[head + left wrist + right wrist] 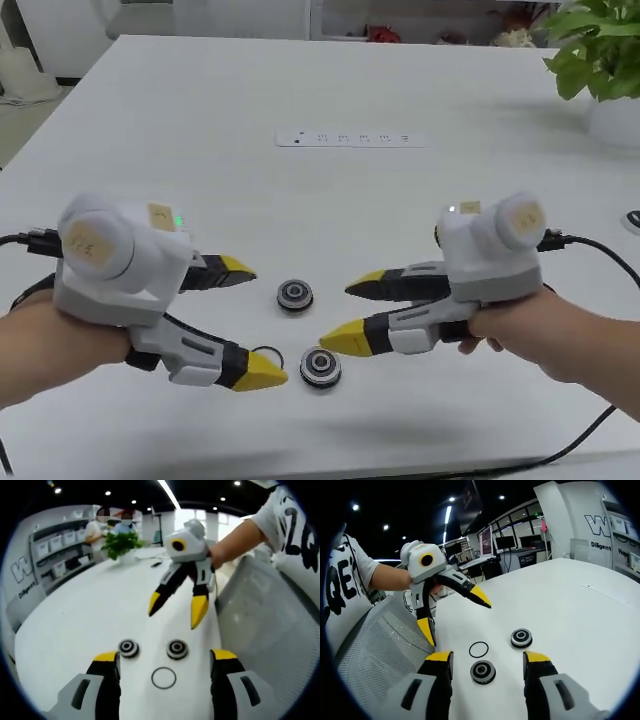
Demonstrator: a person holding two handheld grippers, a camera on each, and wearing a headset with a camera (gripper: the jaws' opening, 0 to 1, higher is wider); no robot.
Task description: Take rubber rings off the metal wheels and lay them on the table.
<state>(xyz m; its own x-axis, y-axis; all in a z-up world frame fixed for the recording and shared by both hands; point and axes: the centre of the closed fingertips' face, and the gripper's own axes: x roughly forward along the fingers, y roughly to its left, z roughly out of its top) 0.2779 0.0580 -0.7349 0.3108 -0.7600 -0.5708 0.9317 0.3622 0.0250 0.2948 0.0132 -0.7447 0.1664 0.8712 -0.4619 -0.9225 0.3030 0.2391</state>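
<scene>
Two small metal wheels with dark rims lie on the white table, one farther off and one nearer me. A loose black rubber ring lies flat beside the near wheel, partly behind the left gripper's lower jaw. My left gripper stands open left of the wheels, holding nothing. My right gripper is open on their right, also holding nothing. In the left gripper view the ring lies between the open jaws, with both wheels beyond. In the right gripper view one wheel sits between the jaws, with the ring behind it.
A white power strip lies across the middle of the table. A potted plant stands at the far right corner. Cables trail from both grippers. A grey mesh chair back stands at the table's near edge.
</scene>
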